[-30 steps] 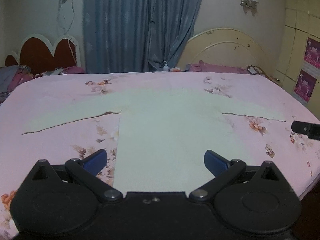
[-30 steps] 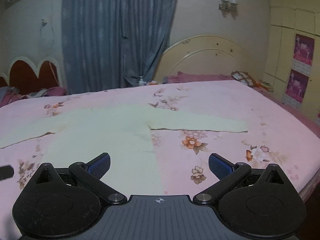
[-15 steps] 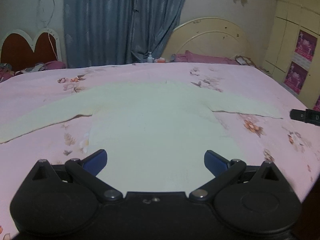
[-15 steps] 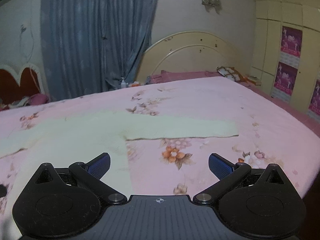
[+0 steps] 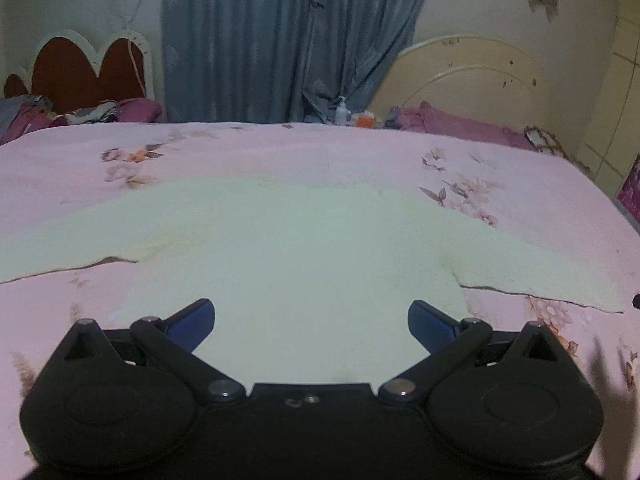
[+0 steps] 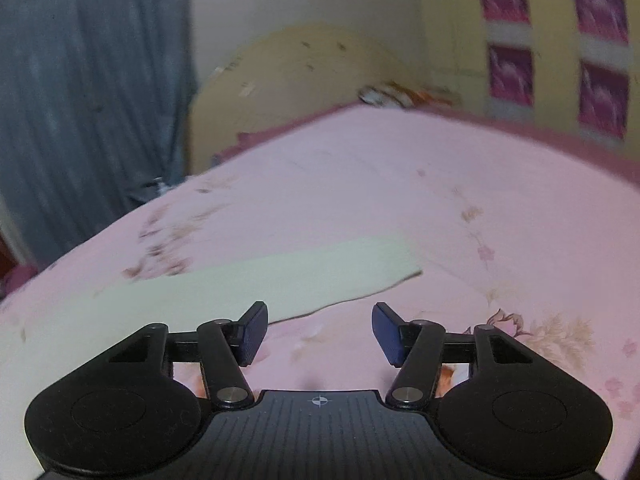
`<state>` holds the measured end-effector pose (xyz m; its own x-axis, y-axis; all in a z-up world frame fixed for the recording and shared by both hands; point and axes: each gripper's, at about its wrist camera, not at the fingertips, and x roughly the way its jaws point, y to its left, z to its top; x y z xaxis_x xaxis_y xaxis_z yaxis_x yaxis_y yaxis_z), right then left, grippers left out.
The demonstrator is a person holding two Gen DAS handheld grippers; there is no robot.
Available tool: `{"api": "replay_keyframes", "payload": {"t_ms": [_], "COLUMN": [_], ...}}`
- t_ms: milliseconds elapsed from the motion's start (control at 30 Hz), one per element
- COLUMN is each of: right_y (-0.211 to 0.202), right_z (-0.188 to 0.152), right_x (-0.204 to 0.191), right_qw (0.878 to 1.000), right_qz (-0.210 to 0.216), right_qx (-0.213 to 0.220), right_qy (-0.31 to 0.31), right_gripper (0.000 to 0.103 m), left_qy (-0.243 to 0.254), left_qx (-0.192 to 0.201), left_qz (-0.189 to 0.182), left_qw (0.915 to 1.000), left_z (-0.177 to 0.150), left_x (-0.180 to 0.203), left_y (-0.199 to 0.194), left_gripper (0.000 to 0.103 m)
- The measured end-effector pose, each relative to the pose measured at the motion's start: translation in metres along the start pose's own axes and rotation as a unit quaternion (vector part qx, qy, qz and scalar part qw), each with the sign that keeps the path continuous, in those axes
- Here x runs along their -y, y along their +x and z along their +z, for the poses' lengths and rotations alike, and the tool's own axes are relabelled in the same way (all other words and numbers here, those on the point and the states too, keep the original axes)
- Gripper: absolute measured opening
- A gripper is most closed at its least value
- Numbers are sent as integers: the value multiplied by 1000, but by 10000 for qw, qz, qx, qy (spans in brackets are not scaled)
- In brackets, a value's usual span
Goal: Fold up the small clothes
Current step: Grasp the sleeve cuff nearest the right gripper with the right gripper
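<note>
2 tools work over the pale cream knitted long-sleeved top (image 5: 304, 248) spread flat on the pink floral bed (image 5: 280, 148): left tool (image 5: 311, 320) gapes empty above its body, right tool (image 6: 319, 330), jaws just narrowing on nothing, nears the sleeve end, which it must pinch next.

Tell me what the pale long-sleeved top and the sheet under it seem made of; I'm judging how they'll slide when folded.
The top looks like soft, matte knit or fleece: pale cream, fuzzy surface, thick edges casting a shadow line along the sleeve. The bedsheet looks like thin woven cotton or a blend, smooth, pink with a printed floral pattern. Blur leaves both uncertain.
</note>
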<state>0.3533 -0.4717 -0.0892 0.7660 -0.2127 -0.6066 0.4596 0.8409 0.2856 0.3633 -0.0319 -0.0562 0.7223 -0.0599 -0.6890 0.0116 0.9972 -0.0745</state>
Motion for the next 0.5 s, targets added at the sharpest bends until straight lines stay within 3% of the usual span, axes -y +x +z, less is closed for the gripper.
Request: {"api": "replay_keyframes", "payload": {"t_ms": [67, 167, 367, 500], "right_y": [22, 49, 91, 99], "right_z": [7, 13, 16, 17], "right_x": [16, 38, 75, 76], "right_qw": [9998, 9984, 9935, 9949], "right_qz": [-79, -170, -286, -226], "right_qx": [-78, -226, -425, -321], "right_qy": [184, 481, 1020, 928], "right_gripper": [58, 43, 42, 37], "left_qy": [117, 261, 431, 447], "left_qx": [-89, -248, -432, -462], "left_qz": [28, 19, -28, -33], "left_qw": [9999, 9994, 9981, 9979], "left_z": [2, 4, 13, 18], "left_x": [13, 31, 57, 66], "left_y": [13, 31, 61, 72], "left_gripper": [103, 103, 103, 103]}}
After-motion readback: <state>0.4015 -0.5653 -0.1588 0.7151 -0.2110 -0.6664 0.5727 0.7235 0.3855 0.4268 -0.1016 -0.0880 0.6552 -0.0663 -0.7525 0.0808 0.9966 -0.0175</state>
